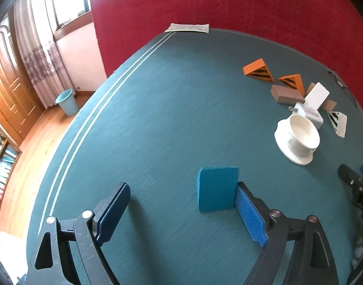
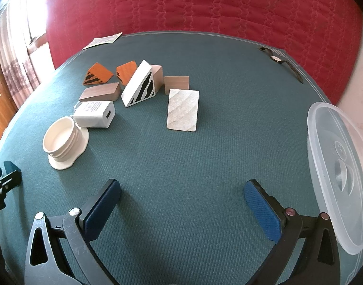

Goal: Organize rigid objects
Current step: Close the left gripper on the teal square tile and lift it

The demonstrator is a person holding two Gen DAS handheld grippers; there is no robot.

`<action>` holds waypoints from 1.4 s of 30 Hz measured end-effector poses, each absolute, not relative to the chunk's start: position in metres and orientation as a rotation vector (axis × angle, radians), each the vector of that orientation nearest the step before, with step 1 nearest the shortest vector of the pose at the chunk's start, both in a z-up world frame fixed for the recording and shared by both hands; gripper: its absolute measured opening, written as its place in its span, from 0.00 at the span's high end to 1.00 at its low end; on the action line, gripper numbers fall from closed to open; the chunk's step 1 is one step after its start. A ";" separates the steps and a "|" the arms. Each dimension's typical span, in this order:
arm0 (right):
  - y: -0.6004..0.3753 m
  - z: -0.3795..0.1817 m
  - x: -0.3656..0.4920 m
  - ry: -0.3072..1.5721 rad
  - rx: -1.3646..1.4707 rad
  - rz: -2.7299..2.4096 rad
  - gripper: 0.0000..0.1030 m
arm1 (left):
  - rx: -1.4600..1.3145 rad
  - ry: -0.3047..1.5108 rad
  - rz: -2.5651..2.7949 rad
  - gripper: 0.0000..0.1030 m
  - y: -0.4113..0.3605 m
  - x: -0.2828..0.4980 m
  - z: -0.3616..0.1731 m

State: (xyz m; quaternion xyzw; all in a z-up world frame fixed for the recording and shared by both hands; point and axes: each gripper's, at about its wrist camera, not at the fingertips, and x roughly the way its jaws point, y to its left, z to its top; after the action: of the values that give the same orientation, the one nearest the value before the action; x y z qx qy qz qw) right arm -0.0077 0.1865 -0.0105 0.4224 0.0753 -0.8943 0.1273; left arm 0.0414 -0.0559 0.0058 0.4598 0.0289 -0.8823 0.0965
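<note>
1. Standing upright on the green table (image 1: 157,118), teal block (image 1: 217,188) sitting between spread left gripper (image 1: 181,204) pads, touching the right one.
2. Looking rigid, probably light; gripping flat side faces.
3. Hovering spread and empty, right gripper (image 2: 182,198).

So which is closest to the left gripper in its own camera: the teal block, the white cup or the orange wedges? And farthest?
1. Teal block, between the left gripper fingers, beside the right one.
2. White cup, off right.
3. Orange wedges, far right, farthest.
</note>
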 end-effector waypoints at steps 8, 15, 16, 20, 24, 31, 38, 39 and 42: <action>0.183 -0.010 -0.003 0.229 1.224 -2.594 0.00 | 1.323 0.089 -2.627 0.13 -0.057 0.041 0.005; 0.185 -0.010 -0.003 0.228 1.224 -2.593 0.00 | 1.272 0.033 -2.735 0.38 -0.048 0.042 0.007; 0.185 -0.010 -0.003 0.228 1.224 -2.593 0.00 | 1.272 0.029 -2.749 0.44 -0.046 0.043 0.008; 0.185 -0.011 -0.003 0.228 1.225 -2.593 0.00 | 1.291 0.045 -2.785 0.57 -0.044 0.044 0.008; 0.186 -0.011 -0.003 0.230 1.225 -2.593 0.00 | 1.300 0.047 -2.805 0.69 -0.042 0.045 0.009; 0.185 -0.012 -0.003 0.230 1.238 -2.592 0.00 | 1.306 0.042 -2.830 0.70 -0.041 0.040 0.009; 0.180 -0.003 -0.003 0.075 1.226 -2.479 0.02 | 1.302 0.062 -2.837 0.70 -0.044 0.034 0.010; 0.177 -0.002 -0.003 0.050 1.221 -2.453 0.04 | 1.300 0.066 -2.837 0.70 -0.045 0.035 0.010; 0.163 0.001 -0.004 0.019 1.204 -2.387 0.09 | 1.284 0.067 -2.832 0.70 -0.048 0.035 0.012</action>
State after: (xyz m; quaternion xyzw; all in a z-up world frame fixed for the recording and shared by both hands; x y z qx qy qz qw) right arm -0.0036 0.1631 0.0009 0.4381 0.0070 -0.8684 0.2319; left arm 0.0354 -0.0476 0.0118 0.4129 0.0216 -0.9104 0.0158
